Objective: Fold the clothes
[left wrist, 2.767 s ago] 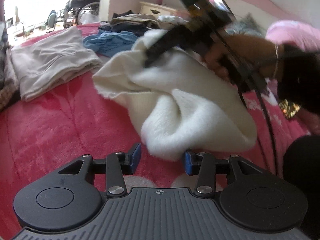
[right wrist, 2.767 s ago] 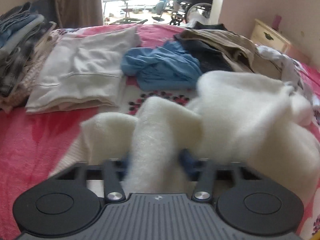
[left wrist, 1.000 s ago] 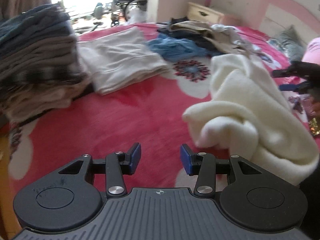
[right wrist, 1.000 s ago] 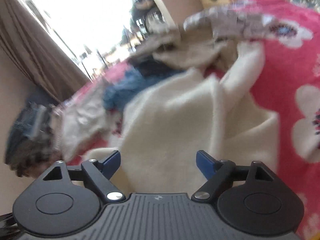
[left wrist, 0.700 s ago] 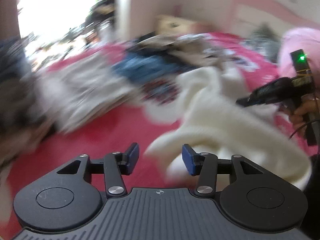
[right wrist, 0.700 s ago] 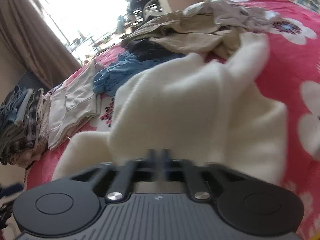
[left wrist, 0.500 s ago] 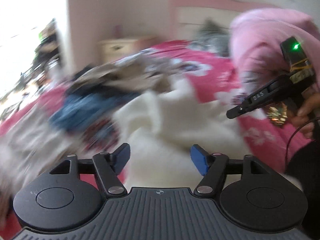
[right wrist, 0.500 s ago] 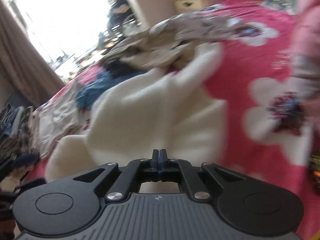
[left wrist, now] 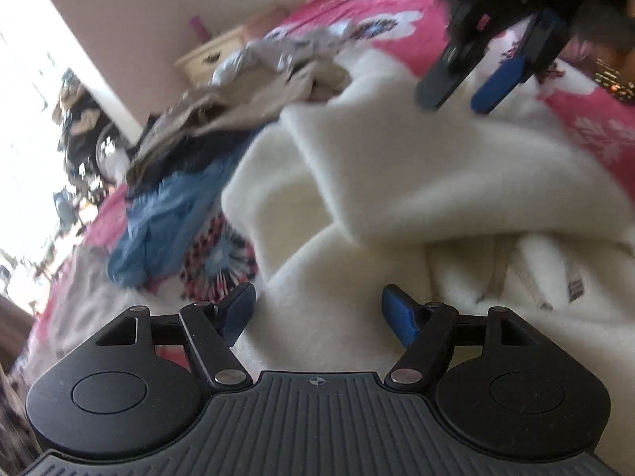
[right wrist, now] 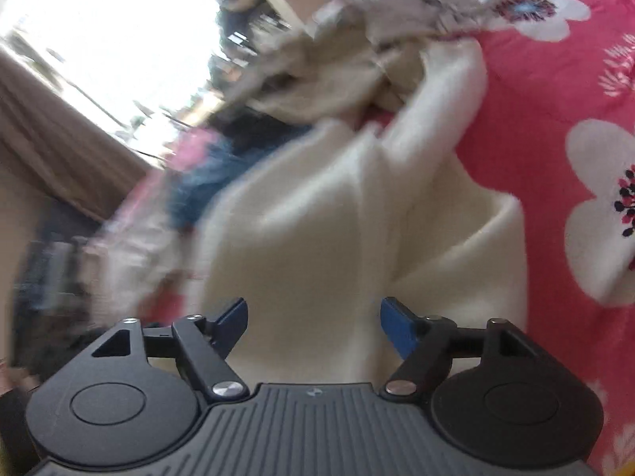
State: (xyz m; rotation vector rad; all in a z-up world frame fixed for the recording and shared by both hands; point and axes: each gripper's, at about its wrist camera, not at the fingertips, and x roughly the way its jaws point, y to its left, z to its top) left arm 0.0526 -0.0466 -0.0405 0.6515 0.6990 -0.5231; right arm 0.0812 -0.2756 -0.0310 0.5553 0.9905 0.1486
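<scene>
The cream-white fleecy garment (left wrist: 416, 166) lies rumpled on the bed, directly ahead of and beneath both sets of jaws. The left gripper (left wrist: 317, 309) stands with its jaws wide, fleece showing between them but neither pad pressing on it. The right gripper (right wrist: 313, 317) has its jaws opening, the cream fabric (right wrist: 317, 218) showing between them, unpinched; in the left wrist view its blue-padded fingers (left wrist: 496, 79) hang over the garment's far edge.

Under the garment spreads a pink bedspread with white flower print (right wrist: 555, 79). Beyond the left jaws, to the left, lie a crumpled blue garment (left wrist: 158, 218) and a heap of beige and grey clothes (left wrist: 258, 91). Farther off stand a cream bedside cabinet (left wrist: 210, 55) against a plain wall and a bright, washed-out window (right wrist: 99, 31) with a brown curtain (right wrist: 59, 139).

Motion blur smears the left side of the right wrist view; items there cannot be identified. The garment's lower right portion is cut off by the frame edge.
</scene>
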